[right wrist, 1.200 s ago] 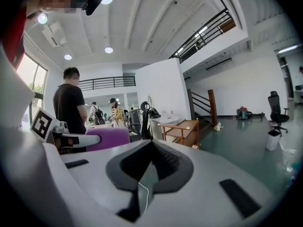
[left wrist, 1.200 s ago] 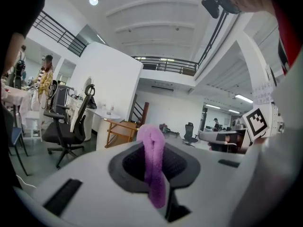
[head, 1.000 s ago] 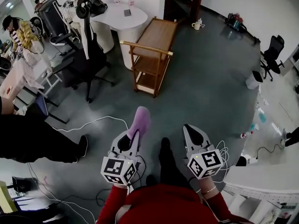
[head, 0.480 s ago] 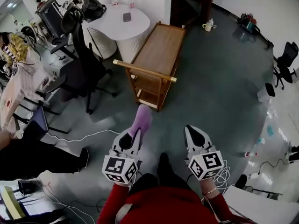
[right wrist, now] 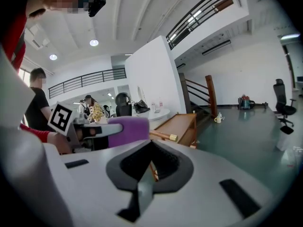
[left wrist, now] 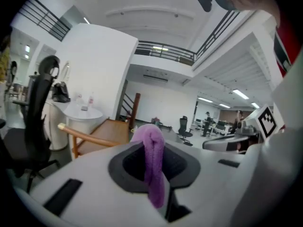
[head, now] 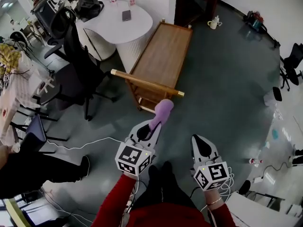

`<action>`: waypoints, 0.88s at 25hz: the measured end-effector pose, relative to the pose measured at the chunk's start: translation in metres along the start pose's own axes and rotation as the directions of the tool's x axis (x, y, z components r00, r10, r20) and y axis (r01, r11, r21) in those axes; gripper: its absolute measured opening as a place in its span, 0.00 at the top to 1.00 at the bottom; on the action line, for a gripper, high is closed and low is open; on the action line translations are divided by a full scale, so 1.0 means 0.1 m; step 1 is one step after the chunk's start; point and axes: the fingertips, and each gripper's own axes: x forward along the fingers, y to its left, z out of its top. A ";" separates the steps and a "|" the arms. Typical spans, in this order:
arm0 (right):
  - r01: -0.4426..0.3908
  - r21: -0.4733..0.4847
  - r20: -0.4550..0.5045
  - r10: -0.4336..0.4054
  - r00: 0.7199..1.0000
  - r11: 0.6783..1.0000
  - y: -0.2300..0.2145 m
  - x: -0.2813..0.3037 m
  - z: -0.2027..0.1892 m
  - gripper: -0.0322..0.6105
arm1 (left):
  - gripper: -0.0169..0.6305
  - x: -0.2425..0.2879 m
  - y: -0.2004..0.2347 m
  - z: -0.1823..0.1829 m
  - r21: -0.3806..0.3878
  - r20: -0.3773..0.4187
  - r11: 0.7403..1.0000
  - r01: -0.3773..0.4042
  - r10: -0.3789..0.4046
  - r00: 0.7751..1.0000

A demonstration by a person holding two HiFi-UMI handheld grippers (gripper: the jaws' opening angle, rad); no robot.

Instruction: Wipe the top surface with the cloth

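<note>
Cloth (head: 164, 110) clamped in left gripper (head: 153, 126) hangs near cart handle (head: 146, 82).

Top of the cart (head: 163, 51) lies open — its handle rail (head: 147, 82) crosses the near end.

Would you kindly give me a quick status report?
Left gripper shut on purple cloth. Right gripper shut, empty. Wooden cart ahead, top bare, not yet touched.
</note>
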 end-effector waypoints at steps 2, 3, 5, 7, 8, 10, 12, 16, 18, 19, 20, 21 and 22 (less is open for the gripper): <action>0.008 -0.003 -0.021 -0.009 1.000 1.000 -0.03 0.09 -0.09 0.93 | 0.89 0.33 -0.05 0.10 0.025 0.019 0.997 0.078 -0.078 0.997; 0.010 -0.005 -0.030 -0.011 1.000 1.000 -0.04 0.13 -0.14 0.93 | 0.89 0.45 -0.07 0.13 0.038 0.027 0.994 0.101 -0.102 0.994; 0.012 -0.008 -0.040 -0.013 0.999 1.000 -0.06 0.24 -0.21 0.93 | 0.89 0.63 -0.08 0.16 0.062 0.036 0.990 0.129 -0.131 0.991; 0.015 -0.010 -0.047 -0.016 0.999 1.000 -0.09 0.32 -0.25 0.93 | 0.89 0.73 -0.08 0.12 0.080 0.031 0.986 0.147 -0.149 0.988; 0.016 -0.011 -0.052 -0.017 0.999 1.000 -0.11 0.35 -0.27 0.93 | 0.89 0.77 -0.08 0.08 0.084 0.026 0.984 0.155 -0.157 0.987; 0.015 -0.014 -0.062 -0.016 0.998 1.000 -0.12 0.41 -0.29 0.93 | 0.89 0.82 -0.07 0.02 0.081 0.014 0.982 0.169 -0.171 0.985; 0.013 -0.011 -0.070 -0.014 0.997 1.000 -0.13 0.46 -0.31 0.93 | 0.89 0.87 -0.04 -0.03 0.073 -0.005 0.982 0.177 -0.177 0.984; -0.010 -0.023 -0.084 0.008 0.996 1.000 -0.21 0.66 -0.51 0.93 | 0.89 1.07 0.09 -0.24 0.098 -0.026 0.978 0.183 -0.181 0.983; -0.034 -0.047 -0.078 0.031 0.996 0.998 -0.27 0.83 -0.71 0.93 | 0.89 1.22 0.21 -0.35 0.164 -0.021 0.970 0.179 -0.178 0.984; -0.046 -0.057 -0.073 0.041 0.996 0.997 -0.30 0.92 -0.82 0.93 | 0.89 1.29 0.29 -0.38 0.193 -0.012 0.966 0.173 -0.174 0.985; -0.055 -0.063 -0.066 0.051 0.997 0.996 -0.34 1.02 -0.94 0.93 | 0.89 1.36 0.39 -0.40 0.209 0.006 0.964 0.163 -0.168 0.986; -0.061 -0.068 -0.059 0.057 0.997 0.996 -0.37 1.12 -1.04 0.93 | 0.89 1.40 0.50 -0.39 0.213 0.032 0.966 0.149 -0.159 0.987; -0.066 -0.073 -0.053 0.062 0.997 0.995 -0.40 1.22 -1.14 0.93 | 0.89 1.43 0.62 -0.36 0.212 0.061 0.969 0.129 -0.145 0.987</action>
